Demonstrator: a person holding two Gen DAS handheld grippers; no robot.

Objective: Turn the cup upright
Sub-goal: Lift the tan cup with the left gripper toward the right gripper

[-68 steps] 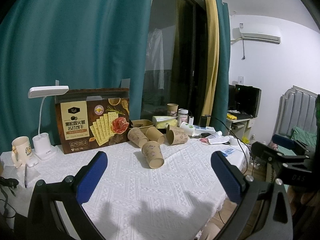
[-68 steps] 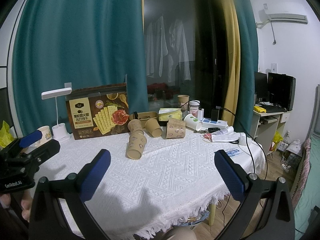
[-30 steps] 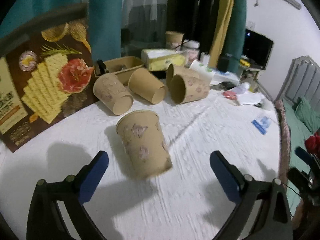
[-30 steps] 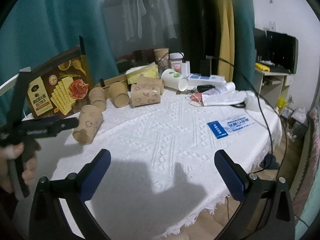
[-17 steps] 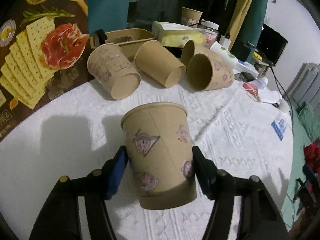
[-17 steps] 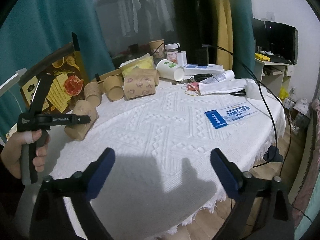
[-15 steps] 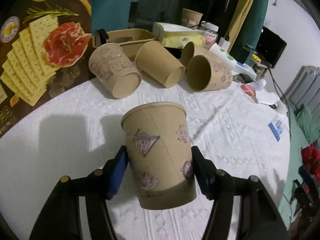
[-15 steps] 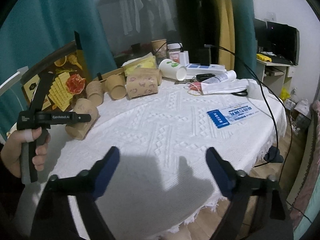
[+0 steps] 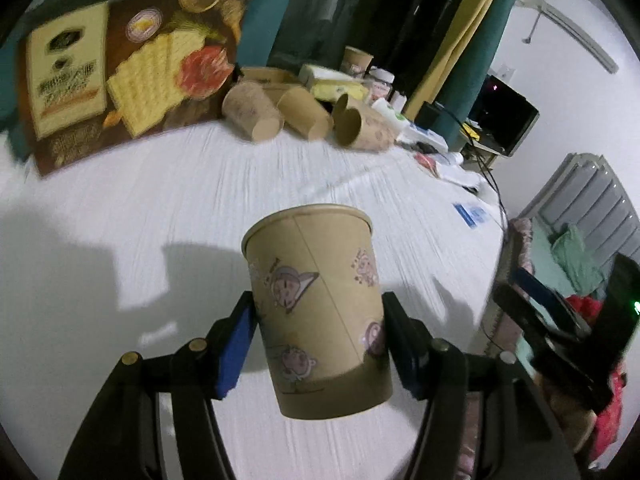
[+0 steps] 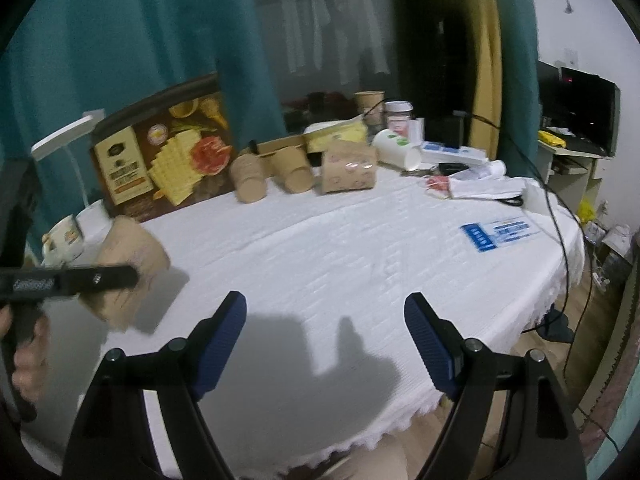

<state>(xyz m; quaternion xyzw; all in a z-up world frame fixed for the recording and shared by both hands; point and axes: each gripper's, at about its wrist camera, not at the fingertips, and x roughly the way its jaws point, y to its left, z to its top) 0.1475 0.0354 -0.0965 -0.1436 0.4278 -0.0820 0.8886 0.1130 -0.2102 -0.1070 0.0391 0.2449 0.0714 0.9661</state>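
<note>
Above the tablecloth (image 9: 120, 208), left tool (image 9: 316, 320) clamps the cup (image 9: 320, 308).

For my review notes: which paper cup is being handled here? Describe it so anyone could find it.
Start at the big cracker box standing at the back of the white tablecloth. The handled cup is nearer than the cups lying by it, alone, clamped in the left gripper.

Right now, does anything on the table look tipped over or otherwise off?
Yes. Several paper cups lie on their sides in front of the cracker box, and a white cup is tipped beside them. The left gripper holds one printed cup off the cloth; no spill shows.
</note>
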